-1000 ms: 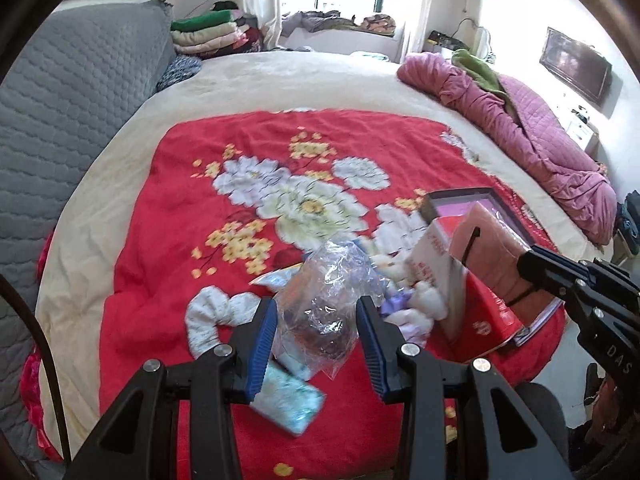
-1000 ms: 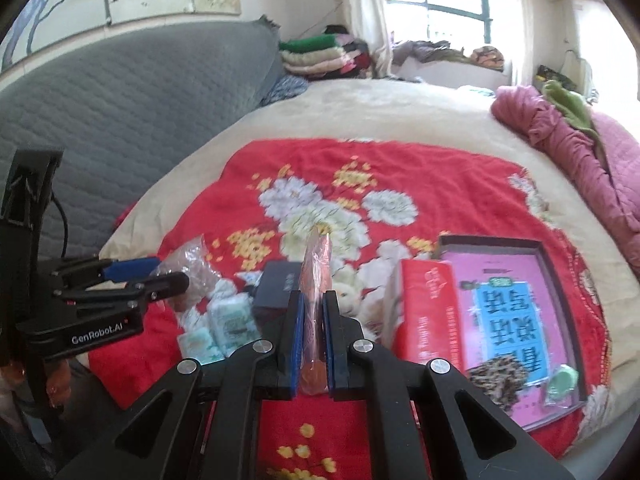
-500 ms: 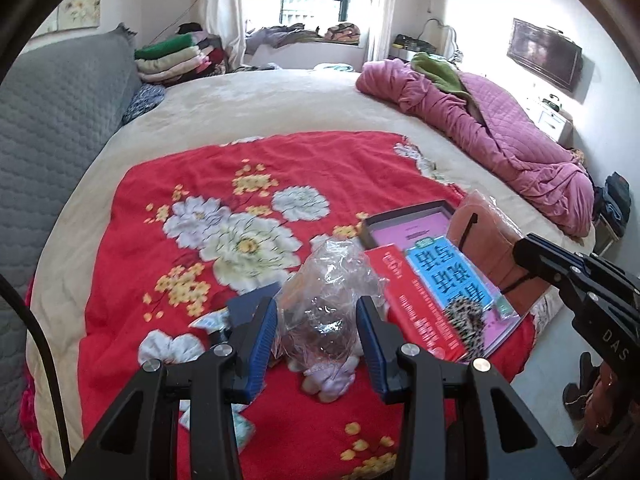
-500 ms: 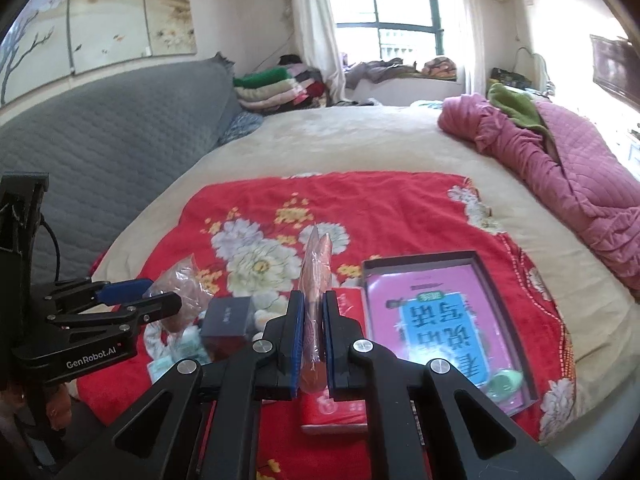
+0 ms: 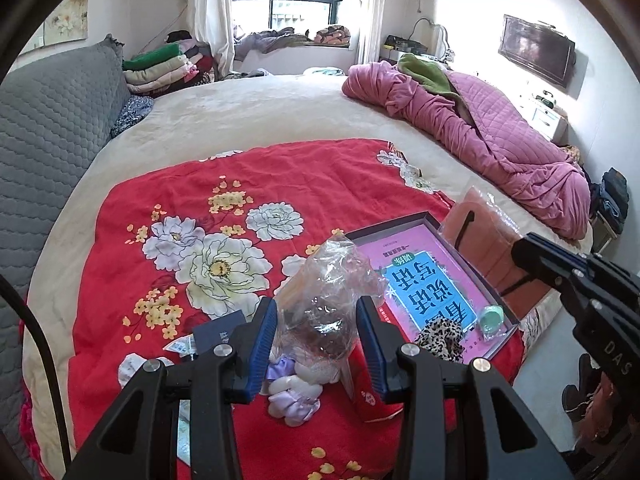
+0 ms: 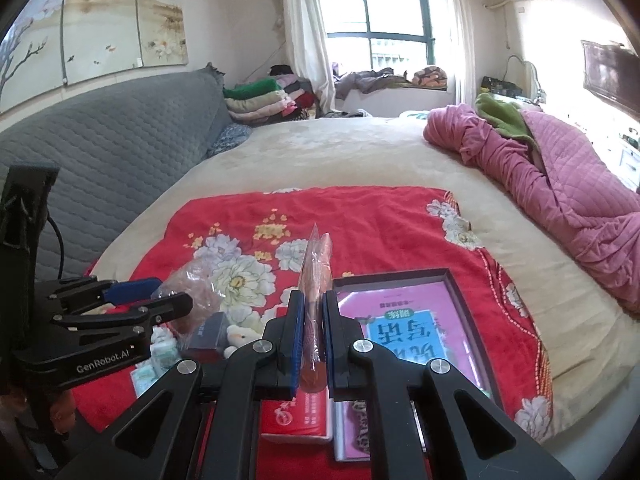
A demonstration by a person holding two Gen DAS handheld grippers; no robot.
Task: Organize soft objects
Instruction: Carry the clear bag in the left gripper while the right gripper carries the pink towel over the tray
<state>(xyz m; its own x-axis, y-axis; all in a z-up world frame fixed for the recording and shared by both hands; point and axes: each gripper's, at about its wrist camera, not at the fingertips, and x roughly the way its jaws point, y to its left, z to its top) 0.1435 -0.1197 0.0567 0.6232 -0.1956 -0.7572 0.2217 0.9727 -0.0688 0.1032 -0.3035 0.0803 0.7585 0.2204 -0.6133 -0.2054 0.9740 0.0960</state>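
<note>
My left gripper (image 5: 316,340) is shut on a crinkled clear plastic bag (image 5: 326,292) with something brown inside, held above the red floral blanket (image 5: 192,200). My right gripper (image 6: 313,336) is shut on a flat orange packet in clear wrap (image 6: 316,276), held upright; it shows in the left wrist view (image 5: 480,236) above the box. A shallow dark box with a pink and blue printed bottom (image 5: 424,280) lies at the blanket's right edge. In it are a leopard scrunchie (image 5: 438,340) and a green round item (image 5: 491,317). A purple scrunchie (image 5: 292,396) lies below the bag.
A red tissue pack (image 6: 298,416) lies next to the box. A dark small box (image 5: 218,334), a white scrunchie (image 5: 134,368) and wipe packets (image 6: 158,356) lie on the blanket's left. A pink quilt (image 5: 480,120) is heaped at the right, folded clothes (image 5: 160,68) at the back.
Both grippers have lifted and swung right with their loads. The dark box has come into fuller view, and the bag now hangs over the purple scrunchie beside the box.
</note>
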